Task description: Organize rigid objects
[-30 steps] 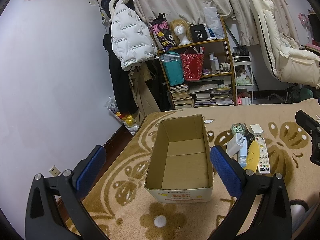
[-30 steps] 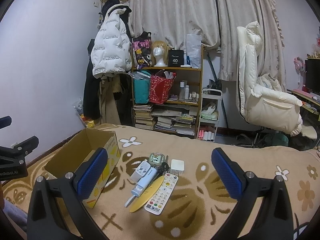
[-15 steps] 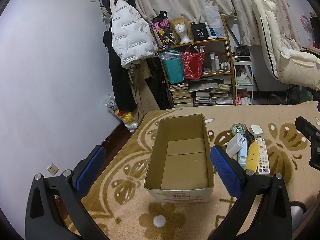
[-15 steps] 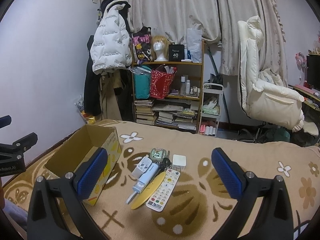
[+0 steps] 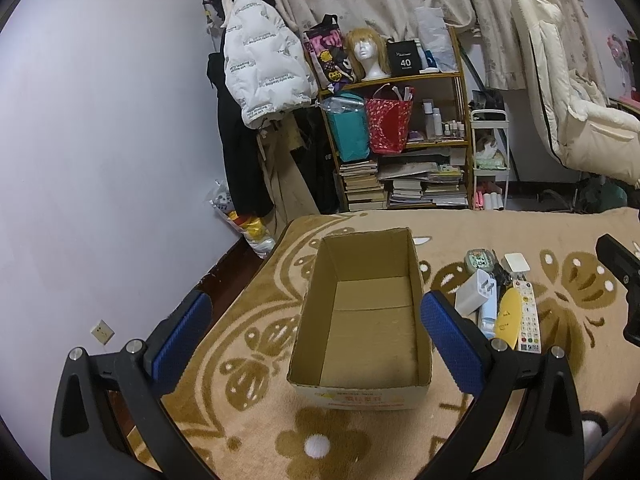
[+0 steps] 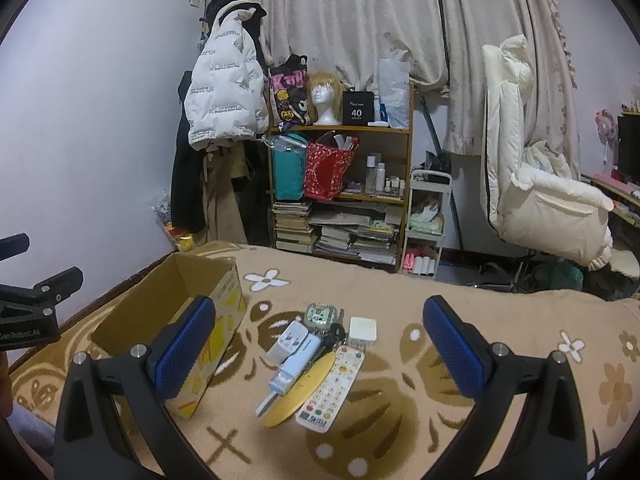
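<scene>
Both tongs are spread wide and hold nothing. The left tongs [image 5: 316, 336] hang over the cardboard box [image 5: 362, 320], which sits on the brown blanket [image 5: 256, 344] with nothing inside it. The right tongs [image 6: 320, 344] hang over a little heap of things just beside the box: a white remote [image 6: 332, 386], a flat yellow stick [image 6: 300, 390], a light blue tube [image 6: 294, 368], a white plug [image 6: 289, 342], a small green gadget [image 6: 319, 314] and a white square block [image 6: 363, 330].

The heap lies straight ahead of the right tongs, between their two blue pads [image 6: 182, 346]. The remote, stick and tube all point away from the tongs, leaning a bit to the right. So the right tongs are nearer, and I think they should pick first, pinching a long thing across its thin sides, then carry it left to the box.
</scene>
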Demonstrator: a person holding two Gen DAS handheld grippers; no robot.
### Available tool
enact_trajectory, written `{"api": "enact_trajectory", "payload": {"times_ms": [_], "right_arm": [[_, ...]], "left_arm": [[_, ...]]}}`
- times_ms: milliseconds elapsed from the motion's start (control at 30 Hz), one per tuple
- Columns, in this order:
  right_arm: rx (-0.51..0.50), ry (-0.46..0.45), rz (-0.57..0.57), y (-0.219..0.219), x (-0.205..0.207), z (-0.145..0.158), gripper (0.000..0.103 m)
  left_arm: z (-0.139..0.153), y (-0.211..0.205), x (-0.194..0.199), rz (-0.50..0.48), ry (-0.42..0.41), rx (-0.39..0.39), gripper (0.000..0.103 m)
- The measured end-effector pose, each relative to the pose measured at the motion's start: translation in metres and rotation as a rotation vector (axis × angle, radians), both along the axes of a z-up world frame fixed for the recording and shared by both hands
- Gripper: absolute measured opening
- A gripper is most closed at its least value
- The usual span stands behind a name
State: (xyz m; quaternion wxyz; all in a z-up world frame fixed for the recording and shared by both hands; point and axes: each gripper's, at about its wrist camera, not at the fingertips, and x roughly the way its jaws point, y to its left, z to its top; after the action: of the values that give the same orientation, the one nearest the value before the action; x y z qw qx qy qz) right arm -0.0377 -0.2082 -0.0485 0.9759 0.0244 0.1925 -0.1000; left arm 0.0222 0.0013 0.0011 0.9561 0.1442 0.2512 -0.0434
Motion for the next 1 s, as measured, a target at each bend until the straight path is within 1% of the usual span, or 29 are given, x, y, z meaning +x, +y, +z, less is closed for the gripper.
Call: {"api": "enact_trajectory", "payload": {"times_ms": [167, 233, 267, 333, 400, 467, 633, 767, 900, 1000], "right_arm": [[-0.017, 0.007, 0.004, 0.002, 0.013, 0.008, 0.103], [-0.020, 0.008, 0.010, 0.001, 0.016, 0.011, 0.103], [-0.025, 0.012, 0.013, -0.001, 0.023, 0.018, 0.103], [-0.043, 0.009, 0.021, -0.001, 0.026, 0.021, 0.103], [-0.055, 0.008, 0.019, -0.002, 0.030, 0.024, 0.103], [-0.050, 0.011, 0.022, -0.002, 0.033, 0.025, 0.103], [-0.043, 0.021, 0.028, -0.004, 0.046, 0.033, 0.103], [-0.024, 0.032, 0.028, -0.008, 0.057, 0.038, 0.103], [-0.017, 0.051, 0.038, -0.010, 0.072, 0.042, 0.103], [-0.016, 0.066, 0.043, -0.010, 0.084, 0.041, 0.103]], "left_arm": [[0.003, -0.002, 0.017, 0.009, 0.006, -0.004, 0.103], [0.005, -0.005, 0.025, 0.007, 0.013, 0.005, 0.103], [0.007, -0.007, 0.028, 0.005, 0.015, 0.006, 0.103], [0.014, -0.009, 0.032, -0.011, 0.013, -0.005, 0.103], [0.019, -0.010, 0.036, -0.021, 0.015, 0.006, 0.103], [0.026, -0.011, 0.041, -0.019, 0.012, 0.023, 0.103], [0.041, -0.008, 0.060, -0.008, 0.025, 0.034, 0.103], [0.043, -0.008, 0.079, -0.005, 0.045, 0.065, 0.103], [0.041, -0.006, 0.097, -0.022, 0.077, 0.053, 0.103], [0.037, -0.010, 0.105, -0.017, 0.060, 0.104, 0.103]]}}
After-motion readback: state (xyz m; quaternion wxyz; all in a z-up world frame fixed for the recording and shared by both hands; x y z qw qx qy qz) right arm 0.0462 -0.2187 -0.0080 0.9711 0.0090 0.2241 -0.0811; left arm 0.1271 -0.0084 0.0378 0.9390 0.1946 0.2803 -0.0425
